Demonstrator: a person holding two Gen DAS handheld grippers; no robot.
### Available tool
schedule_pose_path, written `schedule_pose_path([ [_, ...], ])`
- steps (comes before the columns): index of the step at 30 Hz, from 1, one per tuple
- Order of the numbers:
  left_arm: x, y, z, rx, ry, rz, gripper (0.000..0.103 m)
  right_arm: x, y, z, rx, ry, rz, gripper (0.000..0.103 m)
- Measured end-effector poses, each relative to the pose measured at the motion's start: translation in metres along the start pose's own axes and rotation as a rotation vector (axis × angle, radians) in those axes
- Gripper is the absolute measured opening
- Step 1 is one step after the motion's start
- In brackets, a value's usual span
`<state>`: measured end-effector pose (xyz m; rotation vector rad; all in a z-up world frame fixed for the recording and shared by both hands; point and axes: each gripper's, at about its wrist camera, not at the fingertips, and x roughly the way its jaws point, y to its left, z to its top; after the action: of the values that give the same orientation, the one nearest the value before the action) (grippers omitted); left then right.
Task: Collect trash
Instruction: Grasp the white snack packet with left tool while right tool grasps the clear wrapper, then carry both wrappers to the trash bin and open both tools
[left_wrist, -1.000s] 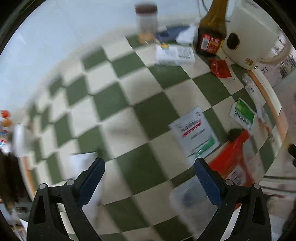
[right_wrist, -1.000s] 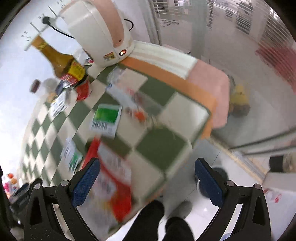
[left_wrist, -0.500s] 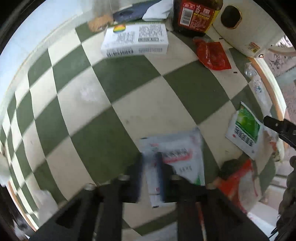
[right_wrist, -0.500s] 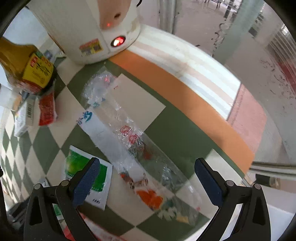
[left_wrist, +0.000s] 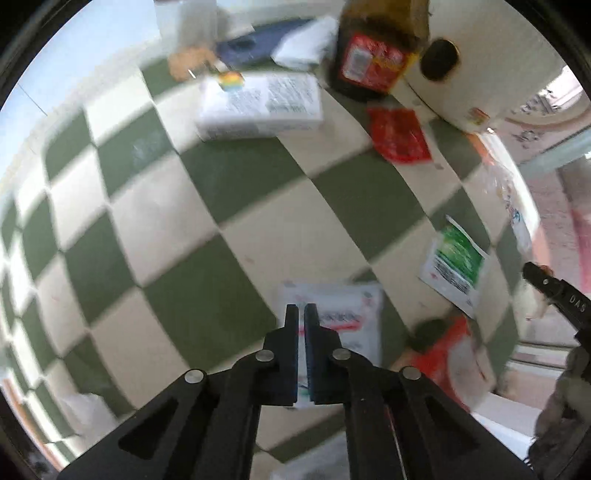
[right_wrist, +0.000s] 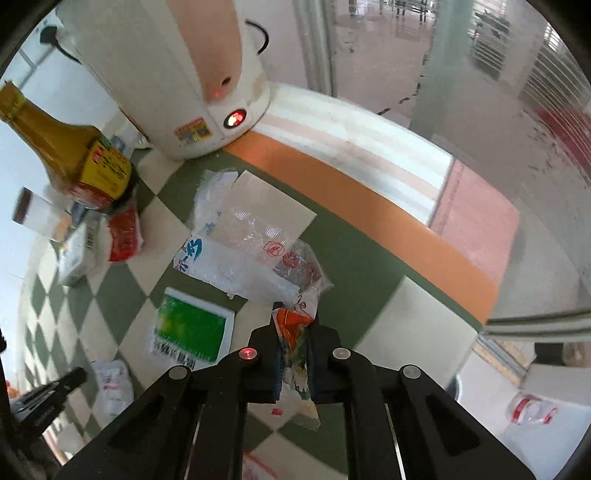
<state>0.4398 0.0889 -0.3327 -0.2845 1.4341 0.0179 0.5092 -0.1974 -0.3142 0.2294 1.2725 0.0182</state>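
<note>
Right wrist view: the right claw (right_wrist: 293, 332) is closing its jaws on the crumpled end of a clear printed plastic wrapper (right_wrist: 251, 254), which lies across the green-and-cream checkered worktop (right_wrist: 354, 266) below a white kettle (right_wrist: 177, 74). Left wrist view: the left claw (left_wrist: 301, 325) is pinched narrow over a white sachet (left_wrist: 343, 314) flat on the worktop; whether it grips the sachet is unclear.

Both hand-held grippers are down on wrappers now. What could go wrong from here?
1. The right hand-held gripper, jaws closing, pinches only one end of the long clear wrapper; it may slip out or drag.
2. The left hand-held gripper has the flat white packet between its pads at the edge; the grip may be thin.
</note>
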Motion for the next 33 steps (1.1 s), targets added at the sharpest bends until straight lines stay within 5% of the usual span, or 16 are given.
schedule_pose_path([
  [2,0.016,0.000,-0.008,-0.010,0.068,-0.029,0.024,-0.006,-0.003,-0.007,0.010,0.003,0.006,0.010],
  [3,0.011,-0.002,-0.009,0.005,0.030,-0.033,0.038,-0.007,-0.003,-0.010,0.014,0.006,0.003,0.010],
  [4,0.013,-0.006,-0.012,0.017,0.038,-0.019,0.070,-0.008,-0.005,-0.015,0.023,0.010,0.001,0.010],
  [6,0.023,-0.012,-0.010,0.064,0.044,0.007,0.080,-0.006,-0.009,-0.026,0.048,0.022,0.005,0.010],
  [10,0.029,-0.031,-0.015,0.148,0.013,0.135,0.076,-0.005,-0.022,-0.046,0.076,0.040,-0.006,0.010],
  [12,0.028,-0.039,-0.017,0.174,-0.023,0.152,0.059,-0.006,-0.025,-0.051,0.082,0.040,-0.017,0.010],
  [14,0.021,-0.048,-0.016,0.210,-0.056,0.198,0.010,-0.007,-0.025,-0.054,0.084,0.036,-0.025,0.010],
  [24,-0.039,-0.049,-0.024,0.266,-0.158,0.200,0.002,-0.044,-0.039,-0.056,0.141,-0.053,0.007,0.010],
  [33,-0.108,-0.141,-0.045,0.383,-0.295,0.112,0.002,-0.104,-0.101,-0.089,0.260,-0.156,0.075,0.010],
])
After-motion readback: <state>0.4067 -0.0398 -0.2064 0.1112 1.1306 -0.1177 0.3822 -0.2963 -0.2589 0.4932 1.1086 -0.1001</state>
